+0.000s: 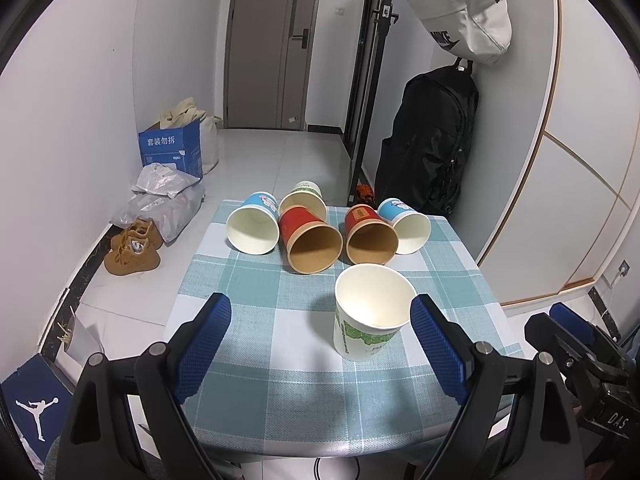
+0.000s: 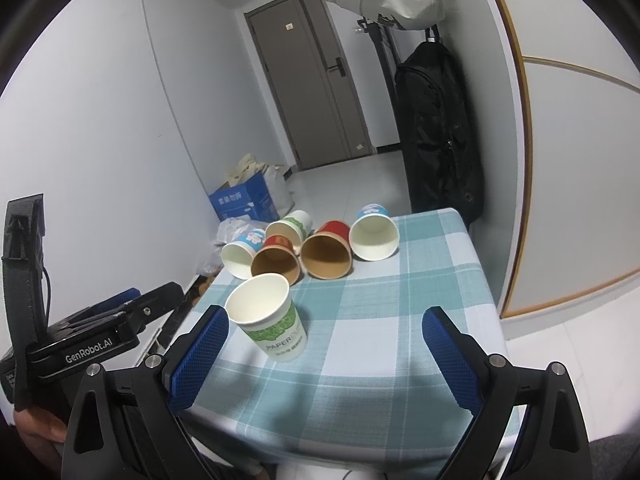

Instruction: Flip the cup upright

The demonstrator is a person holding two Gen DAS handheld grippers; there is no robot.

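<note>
A white cup with green print (image 1: 366, 316) (image 2: 272, 320) stands upright on the checked tablecloth (image 1: 256, 344), free of both grippers. Behind it several cups lie on their sides with mouths toward me: a blue one (image 1: 254, 224), a green-print one (image 1: 304, 198), a red one (image 1: 310, 238), an orange-red one (image 1: 368, 234) and another blue one (image 1: 404, 222). My left gripper (image 1: 320, 344) is open and empty, the upright cup near its right finger. My right gripper (image 2: 324, 356) is open and empty, the cup near its left finger.
The table's front edge (image 1: 320, 448) is close below the grippers. Left of the table on the floor are brown boots (image 1: 134, 246), plastic bags (image 1: 164, 200) and a blue box (image 1: 172, 148). A black backpack (image 1: 432, 140) hangs at the right wall.
</note>
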